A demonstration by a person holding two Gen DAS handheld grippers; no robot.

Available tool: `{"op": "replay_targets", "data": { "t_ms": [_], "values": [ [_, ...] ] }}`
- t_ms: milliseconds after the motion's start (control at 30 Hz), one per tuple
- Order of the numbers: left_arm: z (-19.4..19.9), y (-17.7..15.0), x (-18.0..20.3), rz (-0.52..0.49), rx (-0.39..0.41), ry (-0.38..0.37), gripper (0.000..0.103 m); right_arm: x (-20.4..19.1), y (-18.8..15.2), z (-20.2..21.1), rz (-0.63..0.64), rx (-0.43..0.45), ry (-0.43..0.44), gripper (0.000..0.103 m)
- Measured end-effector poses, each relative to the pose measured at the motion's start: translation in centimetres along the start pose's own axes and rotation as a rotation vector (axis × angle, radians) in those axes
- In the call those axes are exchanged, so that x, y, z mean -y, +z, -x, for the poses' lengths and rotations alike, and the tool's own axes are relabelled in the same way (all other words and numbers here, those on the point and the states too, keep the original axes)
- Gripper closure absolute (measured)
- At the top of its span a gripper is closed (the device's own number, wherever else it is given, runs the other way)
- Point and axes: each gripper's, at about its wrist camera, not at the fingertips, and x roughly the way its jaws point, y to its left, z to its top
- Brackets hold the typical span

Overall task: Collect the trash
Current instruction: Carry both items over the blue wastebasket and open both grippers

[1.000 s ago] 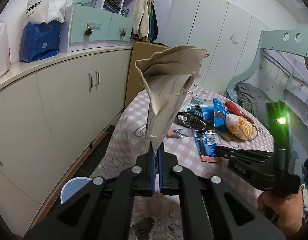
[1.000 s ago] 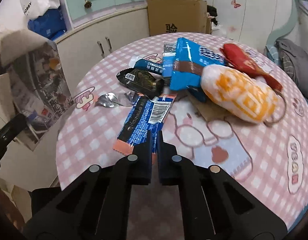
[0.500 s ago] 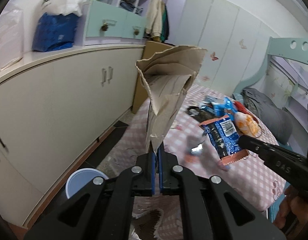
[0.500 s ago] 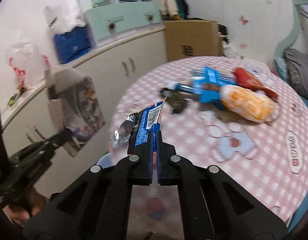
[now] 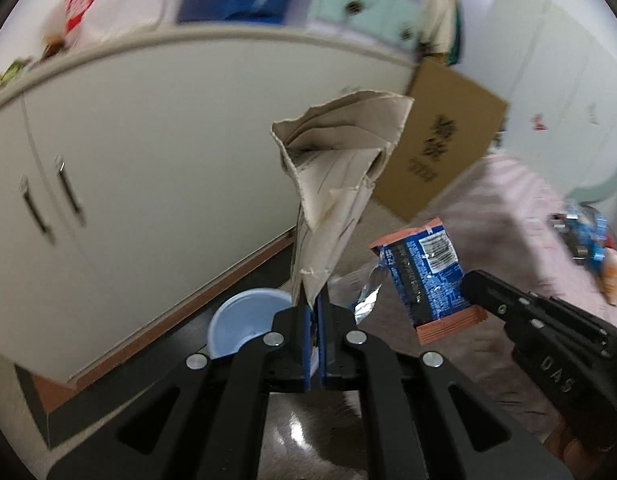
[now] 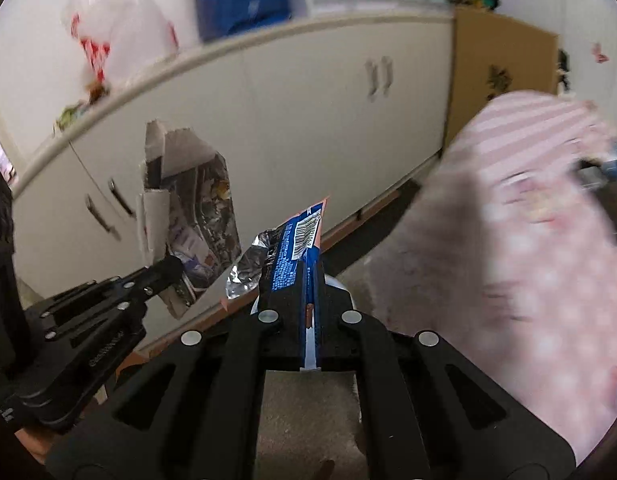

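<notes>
My left gripper (image 5: 317,307) is shut on a folded piece of brown paper (image 5: 336,168) that stands up from its jaws. My right gripper (image 6: 308,276) is shut on a blue and orange snack wrapper (image 6: 296,240) with a silver torn edge. The wrapper also shows in the left wrist view (image 5: 426,276), held by the right gripper (image 5: 474,282) just right of the paper. The left gripper (image 6: 168,268) with its paper (image 6: 192,208) shows at the left of the right wrist view. A light blue bin (image 5: 240,320) stands on the dark floor below both grippers.
White cabinets (image 5: 148,184) run along the left. A cardboard box (image 5: 440,148) stands at their end. The table with the pink checked cloth (image 6: 520,248) is to the right, with more wrappers (image 5: 584,232) on it. Bags (image 6: 240,0) sit on the counter.
Both grippers have swung left and down, away from the table, toward the floor by the cabinets. The bin is now nearer and just below them. Both keep their hold.
</notes>
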Motion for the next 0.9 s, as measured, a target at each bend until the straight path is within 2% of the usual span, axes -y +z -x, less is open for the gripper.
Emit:
{"op": "replay_targets", "data": {
  "t_ms": [100,367,433,467,500,533,700,900],
  "values": [
    [-3.3,-0.4,-2.3,0.016,-0.058,0.049,0.1,-0.6,-0.3,-4.2,0.002,-0.053,0.012,0.1],
    [-12.5,-2.0,-6.4,0.075,-0.219,0.081,0.1,-1.8,-1.7,-14.8,-0.009,-0.151,0.037,0.099],
    [-14.3,-2.4,-7.0,0.083,-0.246,0.078,0.1,-1.5,-2.0,-16.7,-0.026,-0.173,0.037,0.091],
    [-15.1,-2.6,-7.3,0.084,-0.258,0.076,0.1,-1.3,-2.3,-17.9,-0.037,-0.19,0.047,0.079],
    [-16.2,-2.9,-7.4,0.087,-0.272,0.072,0.1,-1.0,-2.2,-18.6,-0.041,-0.201,0.043,0.061],
    [-16.8,-3.3,-7.4,0.088,-0.283,0.071,0.1,-0.8,-2.5,-19.2,-0.047,-0.207,0.042,0.053],
    [-18.5,-5.1,-6.9,0.08,-0.327,0.054,0.1,-0.3,-3.8,-21.0,-0.083,-0.23,0.027,0.053],
    [-19.2,-5.5,-6.5,0.069,-0.339,0.031,0.099,0.7,-4.3,-19.9,-0.099,-0.209,-0.022,0.05]
  ]
}}
